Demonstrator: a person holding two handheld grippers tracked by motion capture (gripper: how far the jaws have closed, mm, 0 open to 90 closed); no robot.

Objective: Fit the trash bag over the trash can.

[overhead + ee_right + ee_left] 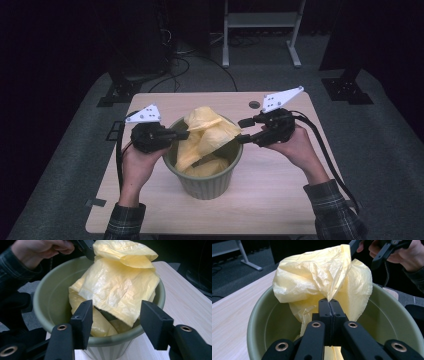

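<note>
The pale wood-grain bench (pixel 280 200) carries a round, ribbed, olive-green bucket (pixel 205 186) with a smooth rolled rim, standing between the two grippers. The left gripper (pixel 329 305) reaches over the bucket's near rim from its own side, its black jaws pressed together on a fold of the thin, crinkled yellow plastic bag (pixel 322 277), which rises in a glossy, rumpled peak just beyond the tips. The right gripper (pixel 115 315) hovers at the opposite rim with its flat black jaws apart; a loose flap of the bag hangs in the gap between them, untouched by either pad. The rest of the bag slumps inside the bucket, below and beyond both grippers. Farther off, past the bench's back edge, stands a light metal frame (pixel 260 30) on grey carpet.
</note>
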